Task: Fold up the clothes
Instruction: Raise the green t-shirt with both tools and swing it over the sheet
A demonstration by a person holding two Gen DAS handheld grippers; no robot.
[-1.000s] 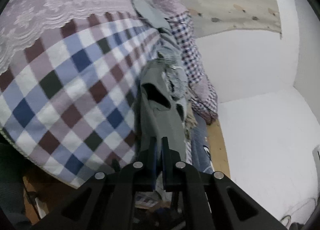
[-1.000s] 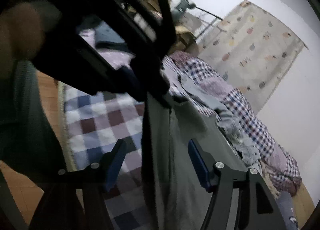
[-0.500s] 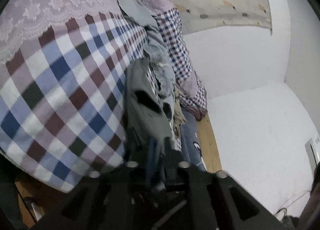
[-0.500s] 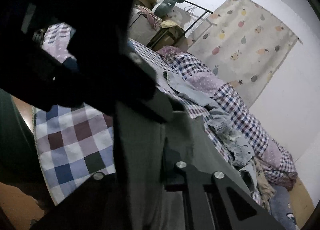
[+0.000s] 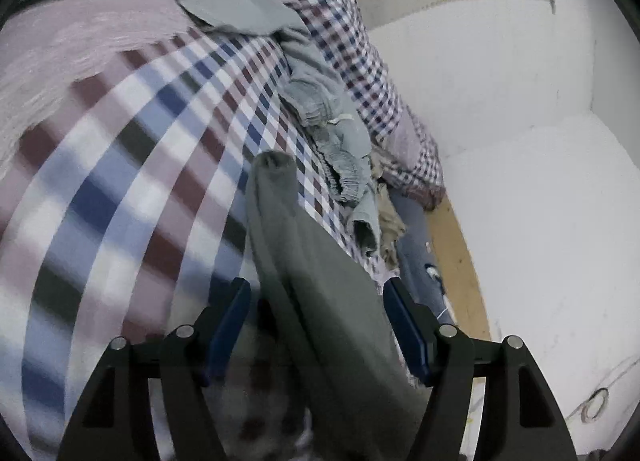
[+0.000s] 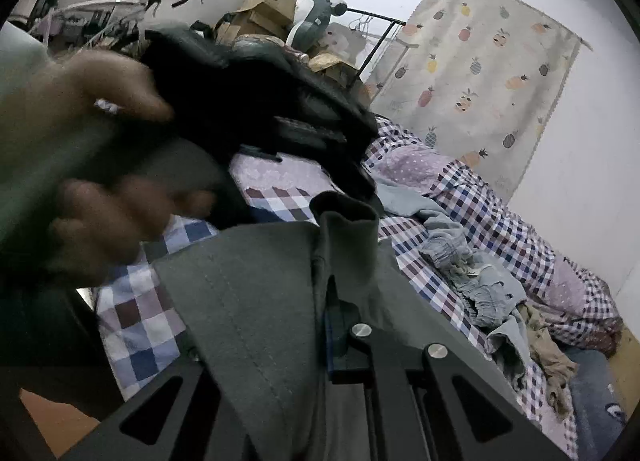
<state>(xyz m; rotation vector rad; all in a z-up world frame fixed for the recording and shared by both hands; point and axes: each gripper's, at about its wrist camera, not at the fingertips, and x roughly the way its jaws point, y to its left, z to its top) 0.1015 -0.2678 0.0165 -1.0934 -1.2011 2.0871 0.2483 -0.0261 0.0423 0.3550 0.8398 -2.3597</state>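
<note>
Checked bedspread (image 5: 120, 189) fills the left wrist view, white wall behind it and a fruit-print curtain (image 6: 492, 73) on the far side.

We read the step as a handover: the grey-green garment (image 5: 320, 301) is passing from one gripper to the other so we can re-grip before a fold.

Left gripper (image 5: 316, 321): jaws opening, already wide. The garment runs up between the blue pads (image 5: 230, 313) without being pinched, so this side has let go.

Right gripper (image 6: 344, 325): clamped tight on a bunched edge of the same garment, with a tuft of cloth poking up past the fingertips. It carries the load alone.

Garment location: held up over the near edge of the bed, with a heap of pale blue clothes (image 5: 336, 129) lying further along the bedspread.

Orientation: in the left wrist view its long axis runs from the gripper base away and slightly left, ending in a rolled, rounded tip that points toward the far end of the bed. Looks like a narrow strip, sleeve or trouser leg; we cannot tell which.

Next move, in our judgement: the left one needs to find a free corner or hem and close on it, then both spread the cloth flat over the bedspread. Risk: grabbing a doubled layer.
</note>
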